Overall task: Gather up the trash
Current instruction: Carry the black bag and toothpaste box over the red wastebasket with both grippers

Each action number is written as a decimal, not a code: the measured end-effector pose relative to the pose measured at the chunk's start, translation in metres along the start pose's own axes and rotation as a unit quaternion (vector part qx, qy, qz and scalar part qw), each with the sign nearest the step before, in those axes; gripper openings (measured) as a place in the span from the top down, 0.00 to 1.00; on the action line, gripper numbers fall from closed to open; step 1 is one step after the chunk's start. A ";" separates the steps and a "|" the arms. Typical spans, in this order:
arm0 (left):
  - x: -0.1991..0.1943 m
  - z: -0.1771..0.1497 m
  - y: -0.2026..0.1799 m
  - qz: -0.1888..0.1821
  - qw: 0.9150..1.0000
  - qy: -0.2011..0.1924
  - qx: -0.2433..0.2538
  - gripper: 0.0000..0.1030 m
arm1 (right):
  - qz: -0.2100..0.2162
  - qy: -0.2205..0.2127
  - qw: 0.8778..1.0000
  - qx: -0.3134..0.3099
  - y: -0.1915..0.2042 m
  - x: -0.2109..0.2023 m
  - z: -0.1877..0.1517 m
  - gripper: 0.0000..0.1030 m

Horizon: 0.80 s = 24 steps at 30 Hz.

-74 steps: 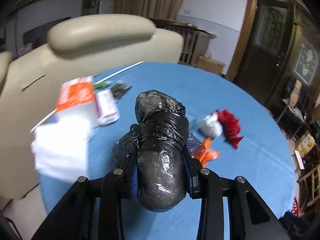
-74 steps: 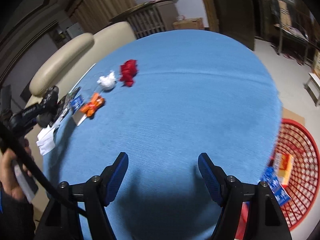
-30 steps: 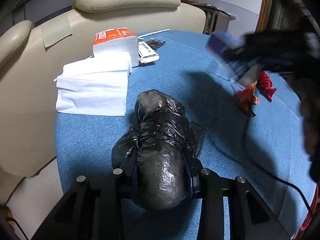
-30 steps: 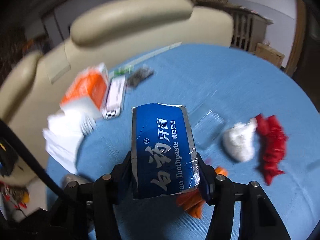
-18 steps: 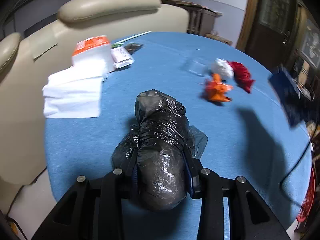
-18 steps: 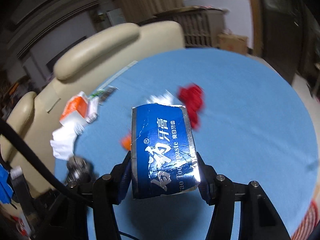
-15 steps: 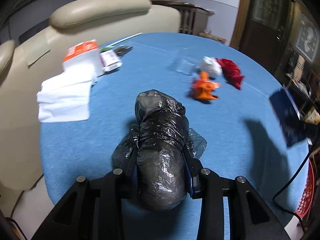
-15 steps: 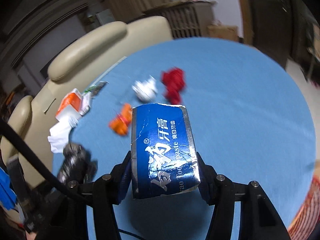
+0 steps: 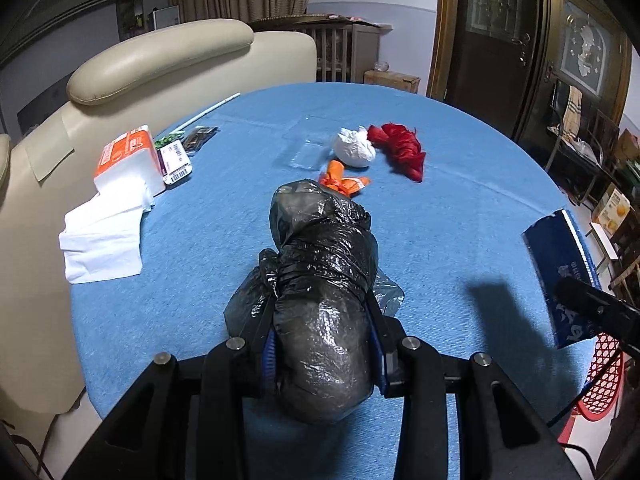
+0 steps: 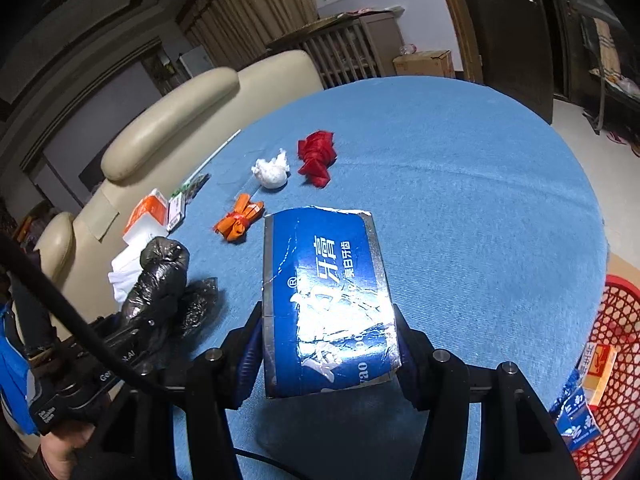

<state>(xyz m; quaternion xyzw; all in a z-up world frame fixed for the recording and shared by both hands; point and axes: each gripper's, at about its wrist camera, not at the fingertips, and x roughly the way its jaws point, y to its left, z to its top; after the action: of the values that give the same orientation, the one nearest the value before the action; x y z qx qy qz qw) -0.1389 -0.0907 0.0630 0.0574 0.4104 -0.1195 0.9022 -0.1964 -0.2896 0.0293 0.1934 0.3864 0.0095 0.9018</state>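
The right claw (image 10: 328, 344) pinched a torn blue toothpaste box (image 10: 326, 300) above the blue tabletop (image 10: 460, 200); white Chinese characters and the letters "ao" showed on its face, with a ® mark. The left claw (image 9: 322, 344) was clamped on a wadded black plastic bag (image 9: 324, 280). On the tabletop lay an orange wrapper (image 9: 342, 182), a white crumpled wad (image 9: 354, 148) and a red scrap (image 9: 400, 150). A red basket (image 10: 616, 360) beside the tabletop held small boxes, their print unreadable.
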 end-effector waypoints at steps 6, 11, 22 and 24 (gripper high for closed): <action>-0.002 0.013 -0.006 -0.003 1.000 -0.011 -0.003 0.62 | 0.000 -0.016 1.000 0.026 -0.014 -0.011 0.000 0.42; -0.003 0.017 -0.004 0.001 1.000 -0.015 -0.010 0.62 | 0.001 -0.028 0.999 0.025 -0.017 -0.018 0.003 0.42; 0.011 0.013 0.007 0.004 1.000 0.002 -0.023 0.62 | -0.001 -0.018 1.000 0.019 -0.012 -0.011 -0.001 0.42; 0.013 0.012 0.009 0.003 1.000 0.003 -0.023 0.62 | -0.004 -0.014 1.000 0.017 -0.011 -0.009 0.001 0.42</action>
<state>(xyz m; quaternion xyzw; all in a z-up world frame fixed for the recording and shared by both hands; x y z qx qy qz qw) -0.1191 -0.0866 0.0611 0.0380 0.4158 -0.1075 0.9023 -0.2031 -0.3014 0.0320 0.2076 0.3741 -0.0031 0.9038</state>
